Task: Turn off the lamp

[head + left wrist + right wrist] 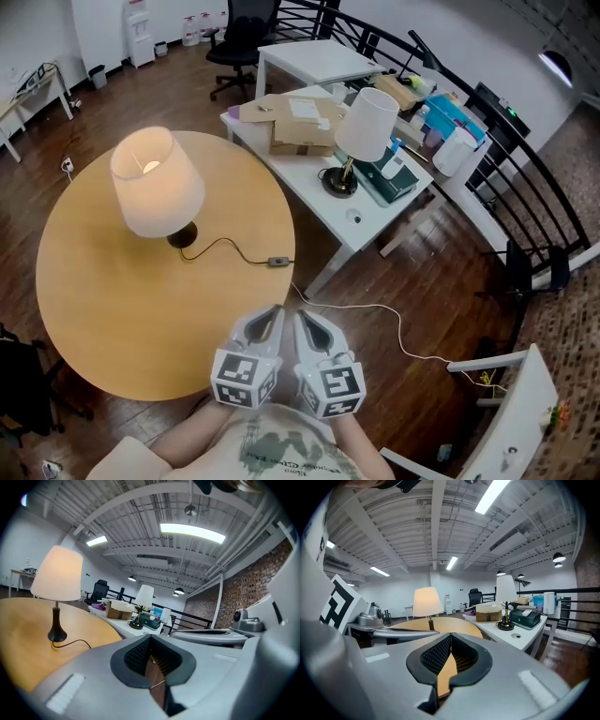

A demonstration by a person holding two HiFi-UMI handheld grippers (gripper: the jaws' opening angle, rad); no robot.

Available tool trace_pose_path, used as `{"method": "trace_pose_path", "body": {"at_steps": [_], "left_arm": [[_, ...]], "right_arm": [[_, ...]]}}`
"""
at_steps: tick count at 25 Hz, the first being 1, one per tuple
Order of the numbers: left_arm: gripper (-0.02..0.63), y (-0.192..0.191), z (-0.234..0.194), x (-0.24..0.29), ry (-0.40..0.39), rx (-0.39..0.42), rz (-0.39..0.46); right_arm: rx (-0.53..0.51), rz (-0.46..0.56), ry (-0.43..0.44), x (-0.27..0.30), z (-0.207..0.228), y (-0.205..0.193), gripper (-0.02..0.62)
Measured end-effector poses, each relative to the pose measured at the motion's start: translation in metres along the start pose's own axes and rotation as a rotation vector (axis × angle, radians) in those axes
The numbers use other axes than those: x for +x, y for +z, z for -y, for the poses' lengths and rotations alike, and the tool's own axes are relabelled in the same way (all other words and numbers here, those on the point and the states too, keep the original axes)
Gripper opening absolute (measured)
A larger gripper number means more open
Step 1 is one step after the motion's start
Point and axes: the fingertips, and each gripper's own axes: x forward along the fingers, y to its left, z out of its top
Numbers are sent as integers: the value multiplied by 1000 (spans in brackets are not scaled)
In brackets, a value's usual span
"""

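Note:
A lit lamp [156, 178] with a white shade and a dark base stands on the round wooden table [112, 300]. Its black cord runs right to an inline switch [277, 262] near the table's edge. My left gripper [273, 313] and right gripper [303, 318] hover side by side at the table's near edge, short of the switch. Both are shut with nothing between the pads. In the left gripper view the lamp [57, 574] glows at the left beyond the closed left gripper [151, 641]. In the right gripper view the lamp [426, 603] is straight ahead over the shut right gripper [451, 639].
A white desk [352, 225] to the right holds a second, unlit lamp [366, 127], cardboard boxes [302, 127] and a dark green case [389, 178]. A black railing [497, 141] curves behind it. A white cable [394, 323] trails on the wood floor. An office chair [239, 47] stands at the back.

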Motion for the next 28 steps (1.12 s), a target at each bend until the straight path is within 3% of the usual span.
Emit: {"method": "trace_pose_path", "body": {"at_steps": [8,16,28], "left_arm": [[0,2,-15,34,74,-13,8],[0,11,-37,89,237,-31,46],[0,2,-62,145,467,-85,59]], "right_arm": [[-22,0,82,36,26,5,2],[-45,5,239,87,72,21,2],[-102,-48,471,137,107,23,2]]}}
